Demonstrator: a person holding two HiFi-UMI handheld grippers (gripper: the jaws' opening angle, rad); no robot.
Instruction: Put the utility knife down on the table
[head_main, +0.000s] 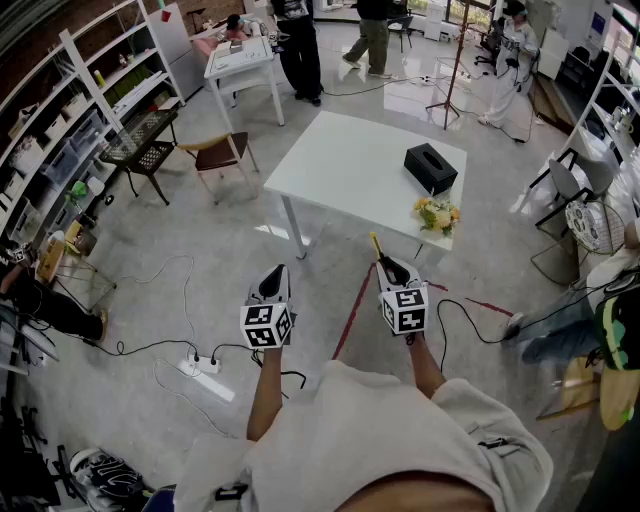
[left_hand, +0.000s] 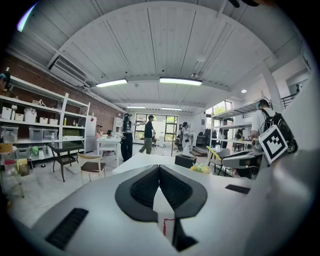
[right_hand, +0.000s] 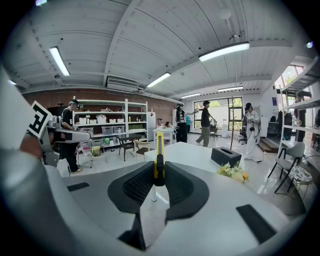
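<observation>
A yellow and black utility knife (right_hand: 159, 159) stands upright between the pads of my right gripper (right_hand: 158, 175), which is shut on it. From the head view the knife (head_main: 376, 246) sticks out ahead of the right gripper (head_main: 391, 268), a short way from the near edge of the white table (head_main: 350, 170). My left gripper (head_main: 271, 286) hangs level beside it over the floor. Its black pads (left_hand: 145, 187) meet at the tips with nothing between them. The table (right_hand: 192, 152) lies straight ahead of the right gripper.
A black tissue box (head_main: 431, 167) and a small bunch of flowers (head_main: 437, 214) sit on the table's right side. Cables and a power strip (head_main: 197, 365) lie on the floor at the left. A chair (head_main: 222, 152), shelves (head_main: 60, 130) and several people stand around.
</observation>
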